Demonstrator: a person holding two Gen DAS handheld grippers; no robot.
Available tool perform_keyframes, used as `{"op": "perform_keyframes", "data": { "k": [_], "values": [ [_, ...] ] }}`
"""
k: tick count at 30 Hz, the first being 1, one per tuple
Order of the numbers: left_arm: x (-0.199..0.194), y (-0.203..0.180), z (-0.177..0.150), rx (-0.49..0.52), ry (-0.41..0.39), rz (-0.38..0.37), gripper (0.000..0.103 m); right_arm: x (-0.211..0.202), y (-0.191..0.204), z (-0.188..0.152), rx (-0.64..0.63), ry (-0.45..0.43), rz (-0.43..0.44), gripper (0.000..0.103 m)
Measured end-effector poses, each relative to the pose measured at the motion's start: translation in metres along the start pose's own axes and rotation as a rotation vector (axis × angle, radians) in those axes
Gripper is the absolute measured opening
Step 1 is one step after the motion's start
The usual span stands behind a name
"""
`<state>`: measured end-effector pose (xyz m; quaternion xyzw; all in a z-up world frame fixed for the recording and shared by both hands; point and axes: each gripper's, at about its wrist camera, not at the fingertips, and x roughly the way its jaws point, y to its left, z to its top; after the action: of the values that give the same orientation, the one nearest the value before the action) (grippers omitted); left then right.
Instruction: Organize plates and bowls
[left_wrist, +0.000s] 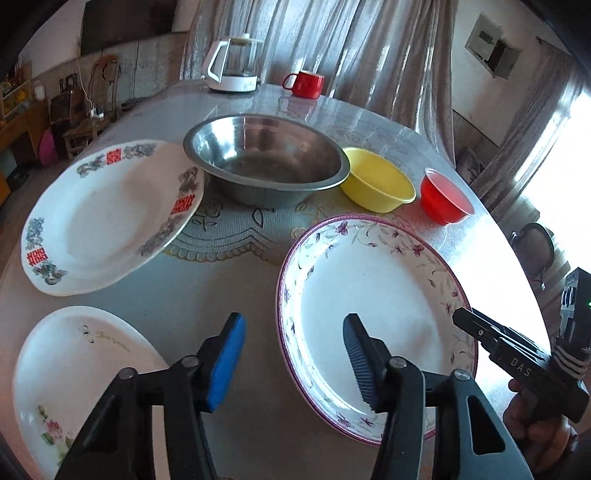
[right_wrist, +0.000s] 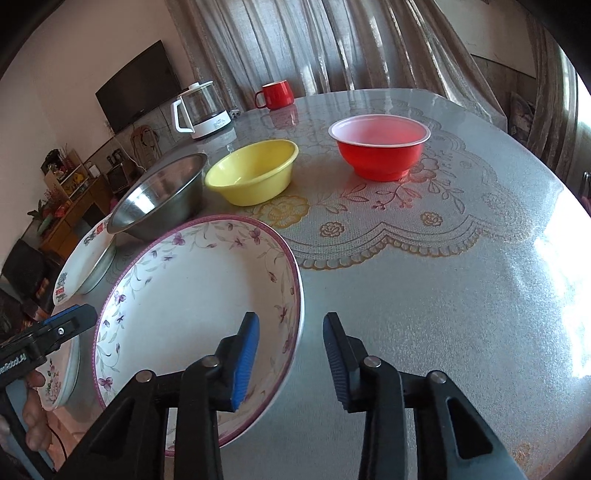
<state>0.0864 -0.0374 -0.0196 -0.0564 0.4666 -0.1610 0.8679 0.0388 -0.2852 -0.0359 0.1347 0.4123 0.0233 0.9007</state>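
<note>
around the wide purple-rimmed floral plate (left_wrist: 373, 295), the steel bowl (left_wrist: 266, 158), yellow bowl (left_wrist: 376, 181) and red bowl (left_wrist: 445, 201) sit beyond it, while left gripper (left_wrist: 295, 363) and right gripper (right_wrist: 290, 363), both parted and empty, straddle opposite rims, likely next closing to lift it.

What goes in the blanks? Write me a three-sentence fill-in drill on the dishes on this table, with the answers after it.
1. The table holds ____ bowls.
2. The middle bowl, between the steel bowl and the red bowl, is ____.
3. The right gripper straddles the rim of a dish that is a floral ____.

Missing words: three; yellow; plate.
</note>
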Motion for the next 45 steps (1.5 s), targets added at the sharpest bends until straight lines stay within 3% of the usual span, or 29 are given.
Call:
{"op": "perform_keyframes", "data": {
  "k": [2,4,10,18,34,36,45],
  "values": [
    [0.01,0.001,0.002,0.011,0.017,0.016,0.048,0.004,-0.002,0.0,0.004,0.016,0.017,0.031],
    [0.017,-0.001,0.002,0.036,0.034,0.032,0.038,0.009,-0.004,-0.001,-0.004,0.032,0.033,0.031],
    [0.033,-0.01,0.0,0.103,0.055,0.047,0.03,0.012,-0.001,-0.001,-0.04,0.034,0.067,0.03],
    [0.029,-0.013,-0.007,0.134,0.029,0.064,0.028,0.012,0.001,-0.002,-0.078,0.039,0.087,0.029],
    [0.017,-0.008,-0.016,0.087,0.012,0.02,0.028,0.005,-0.001,-0.01,-0.033,0.048,0.141,0.031],
    [0.021,-0.008,-0.012,0.058,0.021,0.004,0.032,0.006,-0.001,-0.01,-0.033,0.047,0.147,0.031],
    [0.019,-0.015,-0.013,0.088,-0.014,0.052,0.032,0.005,0.005,-0.012,-0.075,0.022,0.111,0.034]
  ]
}}
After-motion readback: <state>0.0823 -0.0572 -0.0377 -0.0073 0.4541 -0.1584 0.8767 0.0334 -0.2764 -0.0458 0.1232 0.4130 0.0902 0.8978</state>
